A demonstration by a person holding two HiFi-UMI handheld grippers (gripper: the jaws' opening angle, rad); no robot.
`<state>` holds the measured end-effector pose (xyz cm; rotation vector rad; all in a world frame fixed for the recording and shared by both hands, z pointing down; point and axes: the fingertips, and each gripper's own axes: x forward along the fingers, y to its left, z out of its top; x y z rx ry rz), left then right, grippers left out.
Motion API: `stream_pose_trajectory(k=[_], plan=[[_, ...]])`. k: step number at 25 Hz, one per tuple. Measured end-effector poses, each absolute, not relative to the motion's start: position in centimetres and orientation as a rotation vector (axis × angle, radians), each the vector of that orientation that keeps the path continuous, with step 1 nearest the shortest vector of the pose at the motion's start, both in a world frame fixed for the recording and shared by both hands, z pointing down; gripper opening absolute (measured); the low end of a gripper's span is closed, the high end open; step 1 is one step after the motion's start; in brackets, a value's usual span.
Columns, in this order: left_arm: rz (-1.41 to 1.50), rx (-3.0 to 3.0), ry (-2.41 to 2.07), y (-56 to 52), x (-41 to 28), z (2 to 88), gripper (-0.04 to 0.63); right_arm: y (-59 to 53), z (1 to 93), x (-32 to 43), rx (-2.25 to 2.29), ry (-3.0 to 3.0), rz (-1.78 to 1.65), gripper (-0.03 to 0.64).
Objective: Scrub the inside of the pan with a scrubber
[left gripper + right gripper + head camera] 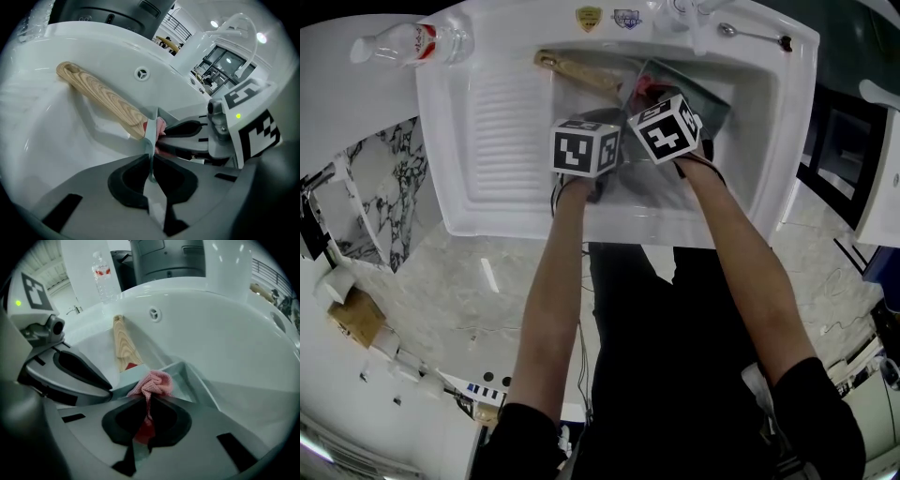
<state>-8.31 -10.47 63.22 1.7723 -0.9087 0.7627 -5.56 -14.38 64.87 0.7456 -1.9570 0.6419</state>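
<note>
Two grips. My left gripper's (151, 176) jaws press together on the thin rim of the pan (149, 136). My right gripper's (147, 420) jaws pinch the pink scrubber (152, 384), bunched over the pan's inside. The pan lies in the white sink (502, 122), its wooden handle (101, 98) toward the back wall.

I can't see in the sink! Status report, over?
Left gripper shut on pan rim. Right gripper shut on pink scrubber, inside the pan. Nothing in the way seen.
</note>
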Motion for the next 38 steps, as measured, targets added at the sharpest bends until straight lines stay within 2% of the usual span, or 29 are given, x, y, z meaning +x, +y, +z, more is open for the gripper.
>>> stream_pose_trajectory(k=[19, 33, 38], plan=[[0.730, 1.767, -0.935, -10.4, -8.4, 63.2, 0.046, -7.4, 67.1, 4.4, 0.446, -1.608, 0.424, 0.035], [0.699, 1.772, -0.943, -10.4, -8.5, 63.4, 0.046, -5.2, 66.4, -0.9, 0.378, -1.762, 0.702, 0.037], [0.697, 1.804, -0.901, -9.9, -8.6, 63.6, 0.049, -6.8, 65.7, -4.3, 0.425, -1.915, 0.955, 0.037]])
